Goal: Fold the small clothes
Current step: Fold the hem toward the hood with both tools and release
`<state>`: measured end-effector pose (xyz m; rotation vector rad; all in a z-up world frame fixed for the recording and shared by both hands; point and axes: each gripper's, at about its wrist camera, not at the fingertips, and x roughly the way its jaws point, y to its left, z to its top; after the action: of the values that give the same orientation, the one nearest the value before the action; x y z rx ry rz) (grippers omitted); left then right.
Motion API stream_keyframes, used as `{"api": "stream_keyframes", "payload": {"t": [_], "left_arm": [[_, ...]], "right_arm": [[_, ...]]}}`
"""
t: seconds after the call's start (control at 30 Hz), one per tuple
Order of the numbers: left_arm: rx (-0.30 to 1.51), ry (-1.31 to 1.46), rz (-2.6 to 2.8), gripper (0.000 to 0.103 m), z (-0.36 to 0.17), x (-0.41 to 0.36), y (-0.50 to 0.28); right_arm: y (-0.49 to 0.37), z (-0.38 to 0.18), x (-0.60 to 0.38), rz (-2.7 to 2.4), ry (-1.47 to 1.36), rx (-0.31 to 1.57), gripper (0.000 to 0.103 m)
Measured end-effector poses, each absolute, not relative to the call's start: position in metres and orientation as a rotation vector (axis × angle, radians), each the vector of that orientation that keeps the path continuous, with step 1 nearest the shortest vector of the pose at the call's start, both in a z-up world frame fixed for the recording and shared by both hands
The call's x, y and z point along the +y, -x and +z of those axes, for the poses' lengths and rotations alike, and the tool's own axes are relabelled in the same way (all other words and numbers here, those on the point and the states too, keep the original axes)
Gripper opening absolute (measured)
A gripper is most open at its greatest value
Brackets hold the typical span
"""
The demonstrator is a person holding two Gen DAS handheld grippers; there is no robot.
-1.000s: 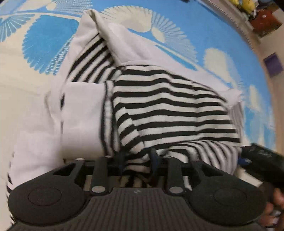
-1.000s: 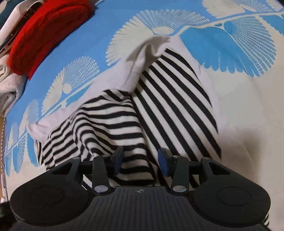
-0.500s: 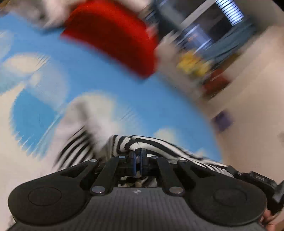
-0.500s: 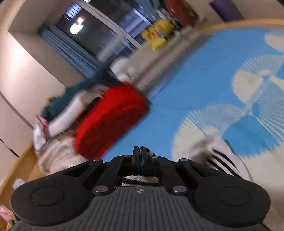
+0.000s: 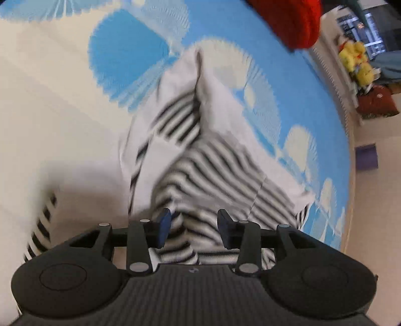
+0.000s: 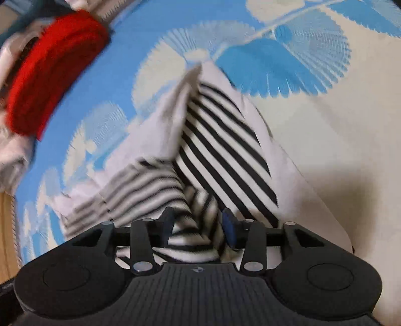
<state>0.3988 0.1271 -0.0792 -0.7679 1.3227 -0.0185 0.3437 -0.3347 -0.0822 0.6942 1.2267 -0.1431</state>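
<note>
A black-and-white striped garment with white panels [image 5: 213,160] lies bunched on the blue and cream patterned mat; it also shows in the right wrist view [image 6: 220,150]. My left gripper [image 5: 193,227] is open, its jaws apart over a fold of striped cloth that lies between them. My right gripper [image 6: 198,227] is open too, with striped cloth lying loose between its jaws. The near edge of the garment is hidden under both gripper bodies. Both views are blurred by motion.
A red folded garment [image 6: 52,67] lies on the mat's far side, also in the left wrist view [image 5: 288,20]. White clothes [image 6: 12,155] pile beside it. Yellow toys [image 5: 356,60], a red box [image 5: 376,102] and a purple box [image 5: 367,158] stand off the mat [image 5: 50,87].
Half a second ago both grippers were shut on the striped cloth and lifted, facing the room. Now both have come back down over the mat and opened, and the cloth has dropped.
</note>
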Motion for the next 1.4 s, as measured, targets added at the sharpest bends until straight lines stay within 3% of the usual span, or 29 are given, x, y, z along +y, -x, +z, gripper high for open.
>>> {"api": "stream_keyframes", "payload": {"t": [0.07,0.13,0.2,0.23,0.3,0.4,0.47,0.57,0.63,0.7,0.77,0.87,0.97,1.03,1.13,1.2,1.23,1.3,1.37,1.4], "left_arm": [[1.384,0.791,0.011,0.044,-0.097,0.120,-0.399],[1.390,0.776,0.039,0.034,-0.107,0.114,-0.403],[1.346,0.786,0.045,0.009,-0.109,0.112,-0.408],[1.306,0.793,0.020,0.006,-0.105,0.111,-0.410],[1.120,0.882,-0.102,0.005,-0.086,0.114,-0.411],[0.866,0.916,-0.299,0.005,-0.050,0.121,-0.405],[0.848,0.887,-0.305,0.005,-0.045,0.131,-0.400],[1.142,0.828,-0.164,0.005,-0.081,0.141,-0.397],[1.342,0.730,-0.069,0.005,-0.109,0.137,-0.390],[1.418,0.682,-0.028,0.009,-0.122,0.136,-0.385],[1.406,0.665,-0.015,0.012,-0.118,0.139,-0.388],[1.281,0.646,-0.026,0.017,-0.087,0.143,-0.391],[1.139,0.497,-0.111,0.039,-0.051,0.127,-0.392],[1.097,0.420,-0.135,0.044,-0.046,0.104,-0.394],[1.132,0.404,-0.128,0.042,-0.057,0.094,-0.395],[1.214,0.353,-0.096,0.011,-0.076,0.087,-0.398],[1.266,0.319,-0.079,0.007,-0.088,0.088,-0.399],[1.318,0.311,-0.065,0.004,-0.098,0.092,-0.393],[1.317,0.303,-0.076,0.004,-0.093,0.095,-0.391],[1.302,0.306,-0.087,0.005,-0.086,0.096,-0.390]], "right_arm": [[-0.344,-0.091,-0.335,-0.160,-0.702,1.286,0.044],[-0.344,-0.096,-0.334,-0.169,-0.722,1.310,0.044],[-0.349,-0.093,-0.333,-0.159,-0.720,1.290,0.029],[-0.353,-0.088,-0.332,-0.146,-0.730,1.252,0.010],[-0.359,-0.074,-0.335,-0.121,-0.796,1.118,0.007],[-0.351,-0.024,-0.349,-0.010,-0.866,0.793,0.006],[-0.343,-0.004,-0.357,0.029,-0.861,0.668,0.006],[-0.342,-0.017,-0.365,0.009,-0.879,0.774,0.006],[-0.347,-0.047,-0.361,-0.066,-0.802,1.040,0.006],[-0.349,-0.077,-0.357,-0.145,-0.723,1.239,0.007],[-0.349,-0.089,-0.357,-0.183,-0.732,1.295,0.011],[-0.353,-0.062,-0.354,-0.188,-0.652,1.203,0.020],[-0.350,-0.032,-0.349,-0.182,-0.557,1.037,0.028],[-0.350,-0.018,-0.344,-0.129,-0.528,0.962,0.031],[-0.352,-0.020,-0.332,0.011,-0.567,0.968,0.034],[-0.357,-0.034,-0.321,0.096,-0.603,1.061,0.038],[-0.361,-0.046,-0.317,0.111,-0.603,1.139,0.040],[-0.364,-0.074,-0.309,0.035,-0.534,1.302,0.040],[-0.363,-0.085,-0.313,-0.041,-0.523,1.325,0.031],[-0.362,-0.082,-0.316,-0.052,-0.540,1.315,0.031]]}}
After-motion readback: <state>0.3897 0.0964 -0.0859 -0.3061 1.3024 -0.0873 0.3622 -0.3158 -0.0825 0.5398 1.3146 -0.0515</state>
